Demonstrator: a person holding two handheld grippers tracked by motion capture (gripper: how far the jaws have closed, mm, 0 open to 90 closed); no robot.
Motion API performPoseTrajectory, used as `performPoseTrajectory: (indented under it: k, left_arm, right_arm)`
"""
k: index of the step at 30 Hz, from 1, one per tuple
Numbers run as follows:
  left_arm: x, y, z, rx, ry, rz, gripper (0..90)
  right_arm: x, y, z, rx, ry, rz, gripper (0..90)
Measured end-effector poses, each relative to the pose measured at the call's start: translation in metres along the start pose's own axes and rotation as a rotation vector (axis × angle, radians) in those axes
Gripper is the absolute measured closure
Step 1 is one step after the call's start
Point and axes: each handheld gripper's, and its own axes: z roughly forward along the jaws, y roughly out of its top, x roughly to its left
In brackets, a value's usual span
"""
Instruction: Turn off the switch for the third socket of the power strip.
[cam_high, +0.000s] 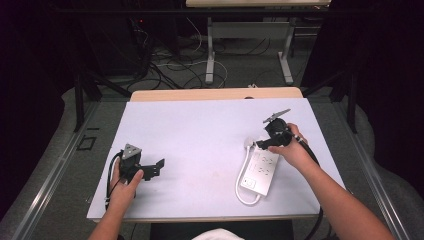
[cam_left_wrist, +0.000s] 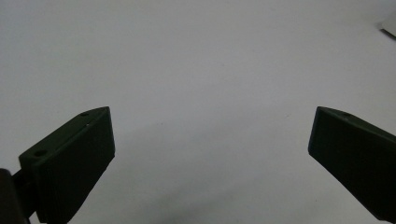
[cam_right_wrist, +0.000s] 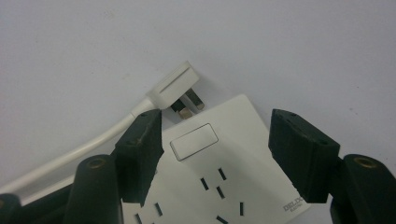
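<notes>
Resting low on the surface (cam_high: 200, 135), the left gripper (cam_high: 159, 167) stands with its jaws wide apart and nothing between them; in the left gripper view there is bare white surface ahead of it and a pale corner far off at the upper right edge. It is well apart from the work, so it steadies nothing.

Further right lies the white power strip (cam_high: 260, 170), flat on the surface, its cord (cam_high: 241, 192) looping round the near end. The right gripper (cam_high: 263, 143) hovers at the strip's far end with jaws apart, one on either side of that end and pressing on nothing. In the right gripper view the rocker switch (cam_right_wrist: 194, 141) sits between the jaws, and the plug (cam_right_wrist: 175, 84) lies just beyond the strip's end, near the left jaw, with its pins toward the strip.

Judged from here, the risks are these: the left jaw could catch the cord or nudge the plug aside; a bite on the smooth casing could slip or press the switch; and, unheld, the strip could slide or swing.
</notes>
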Motion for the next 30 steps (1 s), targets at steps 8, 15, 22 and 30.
performPoseTrajectory:
  k: [8, 15, 22, 30]
  left_arm:
    - [0.000, 0.000, 0.000, 0.007, -0.004, 0.002, 0.5]
    - [0.001, 0.000, -0.001, 0.007, -0.002, 0.004, 0.5]
    - [0.000, 0.000, -0.001, 0.009, -0.002, 0.004, 0.5]
    - [0.000, 0.000, -0.001, 0.005, 0.000, 0.004, 0.5]
  right_arm:
    - [0.001, -0.004, -0.004, 0.006, 0.003, -0.027, 30.4]
    - [0.003, -0.007, -0.009, 0.018, -0.002, -0.063, 28.1]
    - [0.003, -0.013, -0.015, 0.012, 0.000, -0.038, 24.9]
    - [0.001, -0.021, -0.021, -0.001, 0.003, -0.006, 15.4]
